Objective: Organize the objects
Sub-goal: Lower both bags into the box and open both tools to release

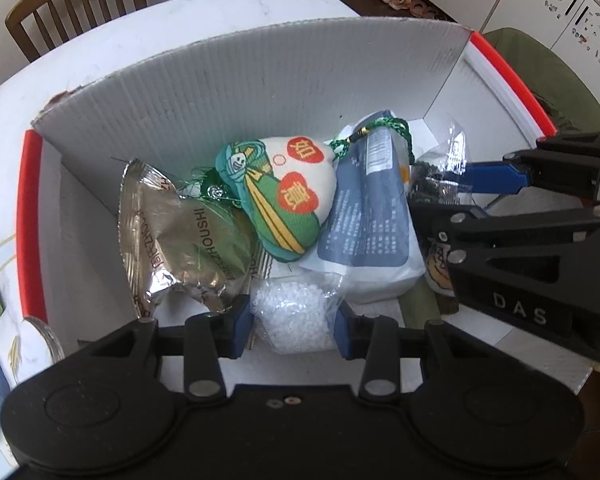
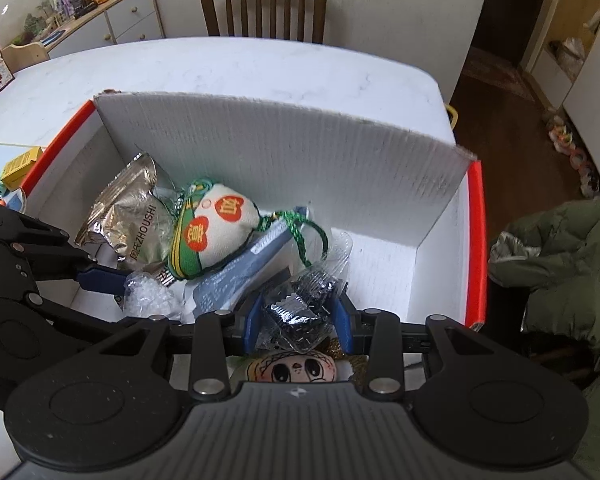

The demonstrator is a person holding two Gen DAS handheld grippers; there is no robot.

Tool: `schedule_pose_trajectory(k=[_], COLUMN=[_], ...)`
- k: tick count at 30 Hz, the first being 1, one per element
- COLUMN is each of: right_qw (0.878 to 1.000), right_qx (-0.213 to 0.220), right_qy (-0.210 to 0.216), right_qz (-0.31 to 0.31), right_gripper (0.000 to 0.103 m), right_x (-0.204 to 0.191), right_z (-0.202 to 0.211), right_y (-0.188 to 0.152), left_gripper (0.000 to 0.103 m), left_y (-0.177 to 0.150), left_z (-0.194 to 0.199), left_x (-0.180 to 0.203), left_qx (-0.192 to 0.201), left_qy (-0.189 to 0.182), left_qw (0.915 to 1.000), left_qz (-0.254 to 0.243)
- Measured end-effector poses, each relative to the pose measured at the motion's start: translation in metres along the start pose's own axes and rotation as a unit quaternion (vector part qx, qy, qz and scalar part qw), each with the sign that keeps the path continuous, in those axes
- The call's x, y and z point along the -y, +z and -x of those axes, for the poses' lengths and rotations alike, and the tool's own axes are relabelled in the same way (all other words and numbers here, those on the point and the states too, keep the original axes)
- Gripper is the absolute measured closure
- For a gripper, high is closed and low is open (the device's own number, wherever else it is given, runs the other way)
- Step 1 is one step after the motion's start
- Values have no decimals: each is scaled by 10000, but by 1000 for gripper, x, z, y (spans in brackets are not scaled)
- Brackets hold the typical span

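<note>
white beads bag point(image 1: 296, 312): clear little bag of white beads, sitting right between the blue pads of the left claw point(image 1: 294, 326), low inside the box point(image 1: 260, 80) at the near edge. Pads look pressed against both sides, so I'd say it's gripped.

black beads bag point(image 2: 300, 312): same deal on the other side. It's pinched between the pads of the right claw point(image 2: 298, 320), near the middle-right of the box, just above a doll face point(image 2: 296, 368) peeking out below.

key relation: each bag sits dead ahead of its own claw, no reaching across. The two claws are near each other, left one to the left of the right one, both aimed into the box. My guess is the next move is just letting go or lifting straight up.

which hand is nearer: left for white, right for black.

counts: 2 bead bags, 1 silver snack bag point(image 1: 180, 240), 1 stuffed pouch point(image 1: 284, 196) with a green cord, 1 blue-grey packet point(image 1: 364, 216), 1 doll, 1 box.

layout: snack bag far left, pouch leaning on it, packet lying under and right of the pouch, long side running toward the back wall.

outside: box sits on the white table point(image 2: 240, 64), one wooden chair point(image 2: 264, 8) behind.
</note>
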State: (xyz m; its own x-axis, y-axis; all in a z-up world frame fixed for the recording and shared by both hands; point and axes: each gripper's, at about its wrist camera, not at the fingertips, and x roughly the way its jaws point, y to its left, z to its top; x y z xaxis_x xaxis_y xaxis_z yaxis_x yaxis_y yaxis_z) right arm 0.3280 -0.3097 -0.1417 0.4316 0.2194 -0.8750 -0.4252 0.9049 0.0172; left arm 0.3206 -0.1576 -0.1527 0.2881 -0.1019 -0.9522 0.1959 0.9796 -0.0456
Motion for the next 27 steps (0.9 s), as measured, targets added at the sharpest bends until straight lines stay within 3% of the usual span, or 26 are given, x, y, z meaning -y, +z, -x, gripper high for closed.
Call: schedule_pose_trajectory(k=[7,11,22,27], right_qw=[9999,10000,9994,9987], right_qx=[9,31,258,384], right_qy=[80,29,153,239], right_qz=[-85,-48,-171,-246], right_gripper=[65,62,47,46], right_x=[4,4,4,5], right_z=[6,11,37,54], right_y=[0,-2,-9,-14], left_gripper=[61,54,29,27], left_y=[0,-2,-16,-23], left_z=[-3,0,23,39], left_x=[0,0,2,0], left_qx=[-175,-134,297,514], left_qy=[-18,-12,-34,-10], left_qw=[9998,9999,9994,9985], left_qz=[-46,-67,-177,-194])
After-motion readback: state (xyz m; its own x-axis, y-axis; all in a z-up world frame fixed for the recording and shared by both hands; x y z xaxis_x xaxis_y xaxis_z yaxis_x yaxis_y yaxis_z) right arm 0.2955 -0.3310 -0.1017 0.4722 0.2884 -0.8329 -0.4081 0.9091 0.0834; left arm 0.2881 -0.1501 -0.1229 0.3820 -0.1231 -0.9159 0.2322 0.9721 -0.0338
